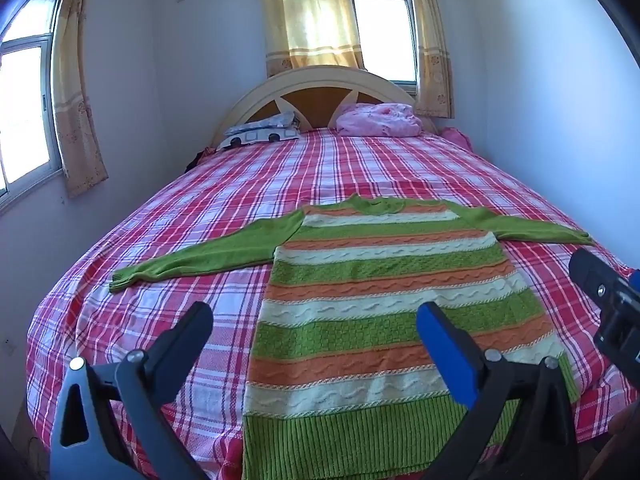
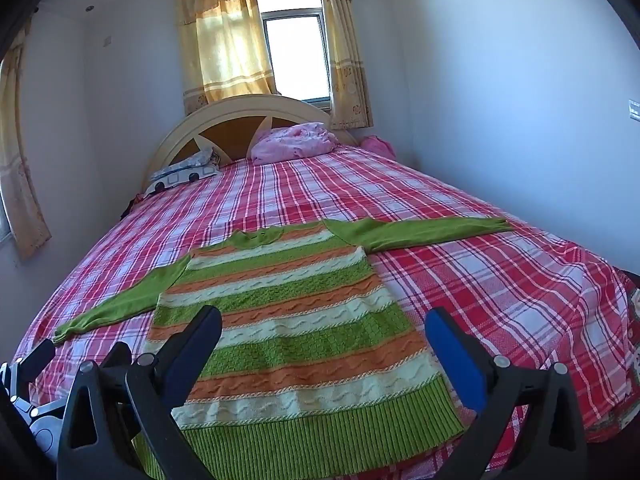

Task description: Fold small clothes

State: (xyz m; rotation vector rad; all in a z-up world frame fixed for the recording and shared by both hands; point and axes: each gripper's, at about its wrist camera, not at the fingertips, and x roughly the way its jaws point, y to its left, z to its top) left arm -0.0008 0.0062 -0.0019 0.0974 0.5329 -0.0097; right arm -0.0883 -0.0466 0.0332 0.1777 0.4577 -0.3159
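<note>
Nothing folded yet: striped sweater spread flat on the bed, both sleeves out, hem nearest; left gripper and right gripper above that hem, fingers wide, holding nothing.

A: Garment colours?
B: Knitted long-sleeved sweater: green, orange and cream horizontal stripes; plain green sleeves.
A: Bedding?
B: Woven bed sheet: red, pink and white plaid. Crumpled pillow: pink.

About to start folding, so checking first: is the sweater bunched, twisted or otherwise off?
Nothing stands out. The striped sweater lies flat on the plaid bed, both sleeves spread out, hem toward the open tongs.
</note>
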